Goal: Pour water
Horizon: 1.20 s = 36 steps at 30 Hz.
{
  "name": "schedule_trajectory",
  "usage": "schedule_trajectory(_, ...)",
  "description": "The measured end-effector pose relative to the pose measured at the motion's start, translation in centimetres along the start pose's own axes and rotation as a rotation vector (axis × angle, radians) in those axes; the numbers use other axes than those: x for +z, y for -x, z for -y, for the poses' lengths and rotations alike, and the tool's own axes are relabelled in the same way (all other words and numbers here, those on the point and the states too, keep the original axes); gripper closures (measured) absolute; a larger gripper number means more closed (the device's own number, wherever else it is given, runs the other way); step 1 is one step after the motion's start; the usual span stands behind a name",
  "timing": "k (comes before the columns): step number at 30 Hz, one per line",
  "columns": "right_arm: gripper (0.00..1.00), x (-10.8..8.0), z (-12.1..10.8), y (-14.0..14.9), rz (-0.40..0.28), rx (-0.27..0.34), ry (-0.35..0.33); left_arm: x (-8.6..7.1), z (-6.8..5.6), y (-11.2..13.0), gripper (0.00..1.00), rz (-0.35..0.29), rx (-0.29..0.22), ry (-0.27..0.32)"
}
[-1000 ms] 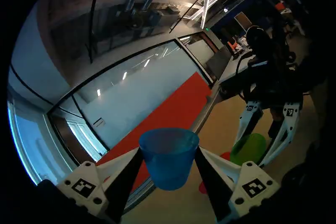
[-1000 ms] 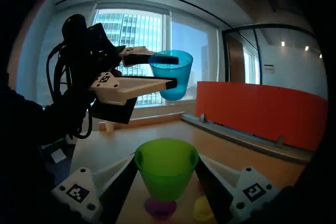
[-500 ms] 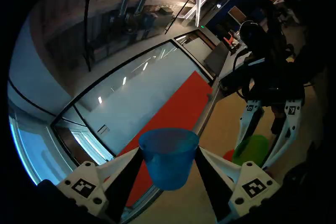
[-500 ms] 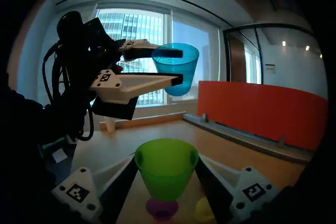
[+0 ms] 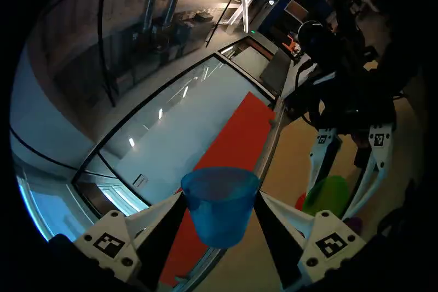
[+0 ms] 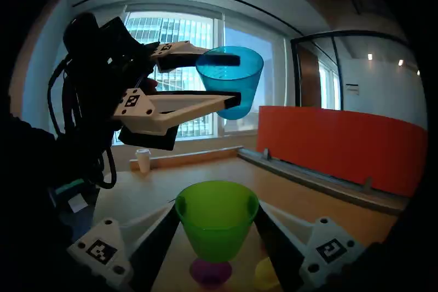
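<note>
The left gripper (image 5: 220,199) is clamped on a blue plastic cup (image 5: 220,218) and holds it in the air, higher than the green cup (image 6: 217,232). The right gripper (image 6: 217,210) grips the green cup between both fingers over the wooden table (image 6: 306,196).

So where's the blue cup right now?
In the right gripper view the blue cup is up in the air, pinched between the left gripper's fingers, higher than the green cup and in front of the window.
</note>
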State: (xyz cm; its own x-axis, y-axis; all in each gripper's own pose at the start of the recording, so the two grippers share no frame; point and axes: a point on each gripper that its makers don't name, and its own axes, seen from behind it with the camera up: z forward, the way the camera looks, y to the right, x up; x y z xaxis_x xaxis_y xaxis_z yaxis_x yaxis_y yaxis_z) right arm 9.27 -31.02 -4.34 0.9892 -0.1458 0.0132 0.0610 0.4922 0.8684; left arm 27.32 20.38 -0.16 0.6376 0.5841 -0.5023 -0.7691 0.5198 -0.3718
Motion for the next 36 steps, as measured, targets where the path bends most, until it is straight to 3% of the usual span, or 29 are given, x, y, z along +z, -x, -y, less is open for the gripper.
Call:
schedule_trajectory(23,0.09,-0.3,-1.0,-0.6,-0.012,0.001,0.018,0.6,-0.8,-1.1,0.16,-0.009,0.161,-0.008)
schedule_trajectory(36,0.09,-0.4,-1.0,-0.8,-0.012,-0.003,0.020,0.7,-0.8,-1.4,0.16,-0.010,0.202,-0.020)
